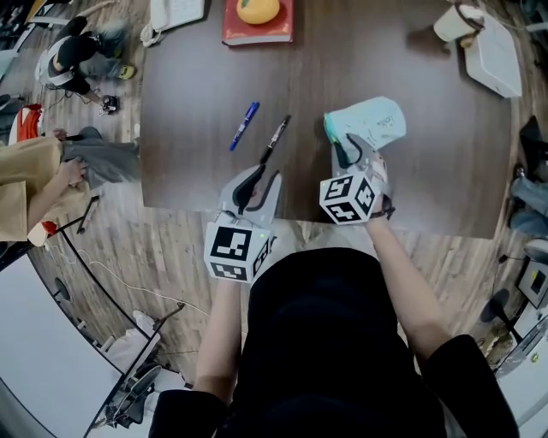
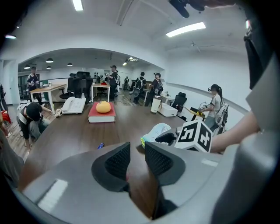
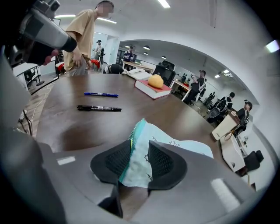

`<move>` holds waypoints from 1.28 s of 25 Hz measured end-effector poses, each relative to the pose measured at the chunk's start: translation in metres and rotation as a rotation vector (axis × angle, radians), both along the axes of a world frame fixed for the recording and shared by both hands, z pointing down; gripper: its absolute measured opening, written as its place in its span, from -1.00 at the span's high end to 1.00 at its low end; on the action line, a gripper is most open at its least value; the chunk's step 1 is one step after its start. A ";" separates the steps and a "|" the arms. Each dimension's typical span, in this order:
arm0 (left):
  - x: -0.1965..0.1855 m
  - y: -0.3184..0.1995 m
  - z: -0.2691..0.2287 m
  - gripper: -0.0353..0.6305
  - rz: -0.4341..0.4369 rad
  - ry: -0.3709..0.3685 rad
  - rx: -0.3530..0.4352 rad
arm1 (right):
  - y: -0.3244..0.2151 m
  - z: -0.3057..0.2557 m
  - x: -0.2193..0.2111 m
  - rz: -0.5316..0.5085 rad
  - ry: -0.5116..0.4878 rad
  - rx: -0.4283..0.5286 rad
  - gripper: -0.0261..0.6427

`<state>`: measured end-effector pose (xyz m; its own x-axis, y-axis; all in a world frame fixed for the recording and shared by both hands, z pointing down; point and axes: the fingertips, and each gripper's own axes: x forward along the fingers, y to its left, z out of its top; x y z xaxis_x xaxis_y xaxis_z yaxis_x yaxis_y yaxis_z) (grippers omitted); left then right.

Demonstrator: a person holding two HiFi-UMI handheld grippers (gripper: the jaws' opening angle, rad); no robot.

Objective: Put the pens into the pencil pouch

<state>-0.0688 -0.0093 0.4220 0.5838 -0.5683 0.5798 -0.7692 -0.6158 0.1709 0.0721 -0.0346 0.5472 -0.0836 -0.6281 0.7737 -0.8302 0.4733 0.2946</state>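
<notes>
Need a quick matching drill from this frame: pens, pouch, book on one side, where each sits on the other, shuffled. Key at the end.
Things:
1. blue pen
2. black pen
3. pencil pouch
4. red book

Places:
A. far side of the desk, fruit on top
B. closest to the tips of the left gripper
C. at the open jaws of the right gripper
D. left of the other pen

Pairs: 1-D, 2-B, 3-C, 4-A
</notes>
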 end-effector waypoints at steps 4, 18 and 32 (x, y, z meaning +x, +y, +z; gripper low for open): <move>0.000 0.000 0.000 0.59 0.000 0.001 -0.003 | -0.001 -0.001 0.002 0.016 0.006 0.000 0.56; -0.002 -0.002 0.005 0.60 0.020 -0.002 -0.021 | -0.007 -0.009 0.011 0.044 -0.039 0.002 0.73; 0.001 -0.006 0.019 0.61 0.025 -0.006 -0.035 | -0.009 -0.026 0.019 0.119 -0.201 -0.016 0.82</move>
